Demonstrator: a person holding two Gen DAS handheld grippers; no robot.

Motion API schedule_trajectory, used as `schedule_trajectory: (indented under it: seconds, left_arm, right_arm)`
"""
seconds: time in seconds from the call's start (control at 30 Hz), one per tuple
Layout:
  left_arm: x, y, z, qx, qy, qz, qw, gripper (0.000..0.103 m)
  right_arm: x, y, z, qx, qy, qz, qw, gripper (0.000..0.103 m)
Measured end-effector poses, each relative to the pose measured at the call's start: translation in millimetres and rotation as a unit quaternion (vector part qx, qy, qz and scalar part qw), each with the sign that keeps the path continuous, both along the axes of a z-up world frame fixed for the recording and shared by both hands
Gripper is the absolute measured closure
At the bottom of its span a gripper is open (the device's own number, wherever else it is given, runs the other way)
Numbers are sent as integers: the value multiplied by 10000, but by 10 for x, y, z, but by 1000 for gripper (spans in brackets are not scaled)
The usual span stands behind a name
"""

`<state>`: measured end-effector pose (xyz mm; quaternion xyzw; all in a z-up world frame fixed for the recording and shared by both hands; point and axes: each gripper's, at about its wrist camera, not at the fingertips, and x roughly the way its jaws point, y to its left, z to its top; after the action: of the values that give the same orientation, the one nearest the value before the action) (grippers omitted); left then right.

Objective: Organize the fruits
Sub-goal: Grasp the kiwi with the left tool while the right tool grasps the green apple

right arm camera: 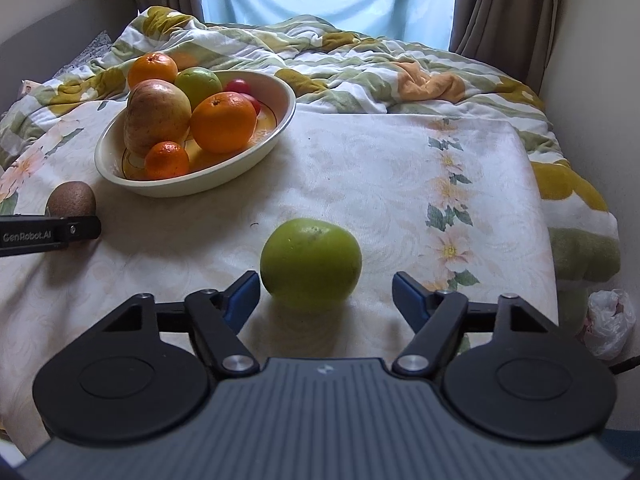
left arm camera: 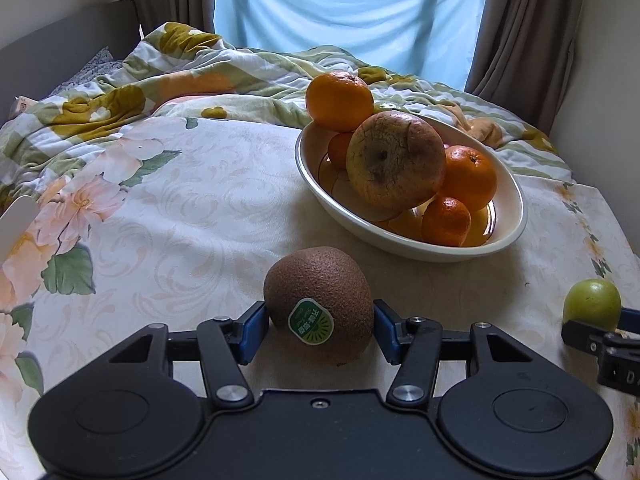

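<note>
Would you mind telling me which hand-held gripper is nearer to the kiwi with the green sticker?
Left. The left hand-held gripper has the kiwi between its blue pads, which look closed against its sides. The right hand-held gripper sits off to the kiwi's right, around the green fruit.

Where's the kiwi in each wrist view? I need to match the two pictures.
Left wrist: kiwi bottom centre, between the left gripper fingers.
Right wrist: kiwi at far left edge, behind the black finger.
Shared landmark: cream fruit bowl just beyond it.
</note>
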<state>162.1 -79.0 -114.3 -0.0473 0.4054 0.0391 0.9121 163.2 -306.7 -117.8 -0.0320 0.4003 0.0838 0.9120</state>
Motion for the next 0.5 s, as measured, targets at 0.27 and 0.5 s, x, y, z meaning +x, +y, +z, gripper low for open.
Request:
schedule_trajectory:
  seconds: [0.27, 0.5]
  left_arm:
    - [-104, -15, 16, -104, -29, -22, 9999, 43]
    - [-182, 7, 130, -187, -133, -20, 9997, 43]
  right_arm:
    - [73, 25, 4, 71, -2, 53, 10000, 32]
    - [65, 56, 24, 56, 51, 115, 9999, 34]
